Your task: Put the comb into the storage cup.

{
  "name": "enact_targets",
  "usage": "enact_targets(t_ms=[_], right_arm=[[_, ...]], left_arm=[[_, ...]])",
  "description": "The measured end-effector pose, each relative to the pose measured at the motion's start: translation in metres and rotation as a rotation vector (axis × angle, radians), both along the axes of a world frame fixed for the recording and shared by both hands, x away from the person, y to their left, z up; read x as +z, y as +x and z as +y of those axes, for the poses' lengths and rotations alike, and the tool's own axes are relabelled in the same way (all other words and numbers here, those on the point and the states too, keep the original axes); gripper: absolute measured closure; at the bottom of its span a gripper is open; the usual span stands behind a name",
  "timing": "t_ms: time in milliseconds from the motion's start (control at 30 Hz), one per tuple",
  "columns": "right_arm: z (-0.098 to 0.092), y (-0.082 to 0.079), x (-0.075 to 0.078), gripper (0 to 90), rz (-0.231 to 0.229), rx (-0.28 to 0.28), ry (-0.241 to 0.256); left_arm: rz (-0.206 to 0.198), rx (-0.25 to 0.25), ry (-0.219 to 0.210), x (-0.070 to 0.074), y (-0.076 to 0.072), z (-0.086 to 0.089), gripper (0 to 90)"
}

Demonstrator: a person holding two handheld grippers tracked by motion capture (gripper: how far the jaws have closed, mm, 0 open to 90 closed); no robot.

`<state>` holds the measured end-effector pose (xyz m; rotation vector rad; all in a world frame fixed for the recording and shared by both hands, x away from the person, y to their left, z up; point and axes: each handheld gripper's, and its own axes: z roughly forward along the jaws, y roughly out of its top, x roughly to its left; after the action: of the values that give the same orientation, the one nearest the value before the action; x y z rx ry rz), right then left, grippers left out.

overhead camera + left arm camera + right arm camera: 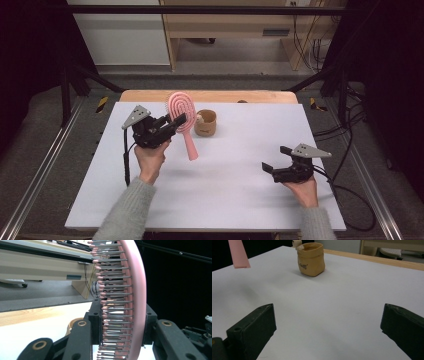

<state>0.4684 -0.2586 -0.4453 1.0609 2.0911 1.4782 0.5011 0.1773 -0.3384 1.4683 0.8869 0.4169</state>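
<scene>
Left gripper (176, 121), raised toward 11 o'clock, clamps the pink oval plastic hairbrush (182, 117); right gripper (274, 158) rests spread wide at 4 o'clock

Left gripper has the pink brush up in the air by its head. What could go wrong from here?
1. The left gripper clamps the pink hairbrush across bristles and back; it could pivot, since the handle hangs free.
2. The swinging handle could knock the tan cup nearby.
3. The open right gripper, far off, likely couldn't catch a drop.
</scene>
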Motion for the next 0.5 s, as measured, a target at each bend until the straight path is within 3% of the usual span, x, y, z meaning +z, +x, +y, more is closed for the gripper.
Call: enact_targets(t_ms=[500], right_arm=[[-0.005, -0.003, -0.002, 0.4, -0.009, 0.003, 0.002]], left_arm=[[-0.005, 0.025, -0.005, 0.005, 0.013, 0.000, 62.9]])
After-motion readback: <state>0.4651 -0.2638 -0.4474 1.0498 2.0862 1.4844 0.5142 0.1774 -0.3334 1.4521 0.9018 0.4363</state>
